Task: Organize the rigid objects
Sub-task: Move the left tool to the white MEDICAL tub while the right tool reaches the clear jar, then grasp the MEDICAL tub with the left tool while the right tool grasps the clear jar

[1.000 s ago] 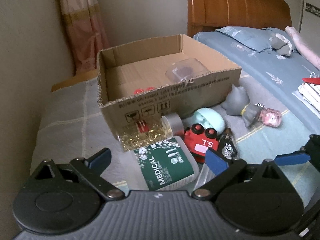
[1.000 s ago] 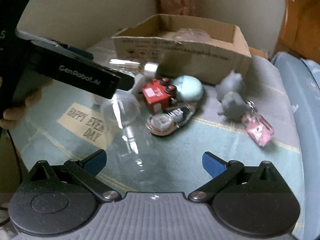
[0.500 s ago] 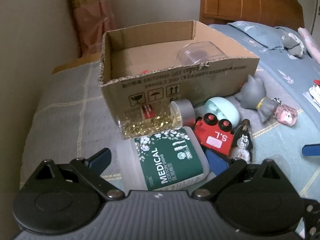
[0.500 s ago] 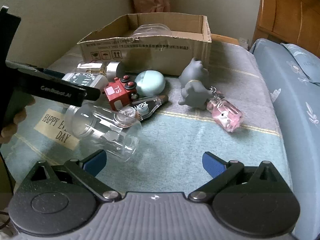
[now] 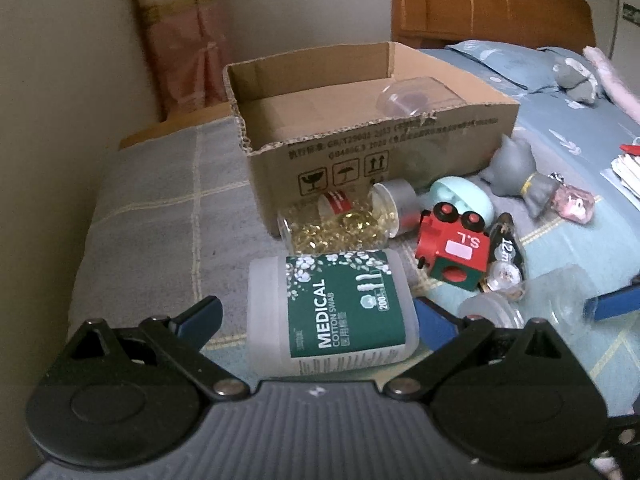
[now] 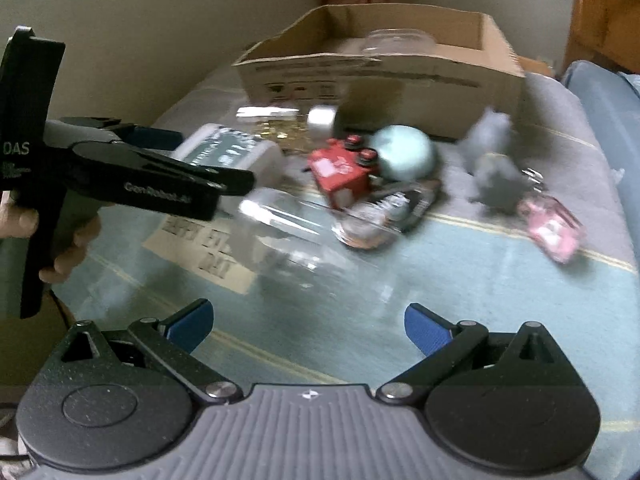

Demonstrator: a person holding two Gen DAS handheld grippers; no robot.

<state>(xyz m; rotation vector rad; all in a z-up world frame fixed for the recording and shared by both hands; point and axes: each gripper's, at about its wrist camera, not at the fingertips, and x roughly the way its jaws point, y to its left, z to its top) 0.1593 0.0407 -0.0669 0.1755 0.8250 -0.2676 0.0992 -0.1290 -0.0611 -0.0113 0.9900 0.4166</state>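
A white cotton swab tub point(image 5: 332, 308) with a green MEDICAL label lies on its side between the fingers of my left gripper point(image 5: 316, 320), which is open. Behind it lie a capsule bottle point(image 5: 340, 220), a red toy train point(image 5: 452, 248), a mint egg-shaped case point(image 5: 460, 196) and a grey cat figure point(image 5: 516, 172). The open cardboard box point(image 5: 360, 152) holds a clear jar. My right gripper point(image 6: 308, 324) is open and holds nothing, a short way in front of a clear jar point(image 6: 296, 224) lying on its side. The right wrist view is blurred.
A pink keychain point(image 6: 552, 224) and a tape measure keychain point(image 5: 506, 260) lie right of the pile. A hand point(image 6: 60, 248) holds the left gripper point(image 6: 132, 184) at left. Wall and curtain stand behind the box; a wooden headboard point(image 5: 488, 4) and pillows are at back right.
My left gripper has moved forward, so the cotton swab tub now lies between its fingers. The right gripper has swung left and is moving, blurring its view. Both stay open.
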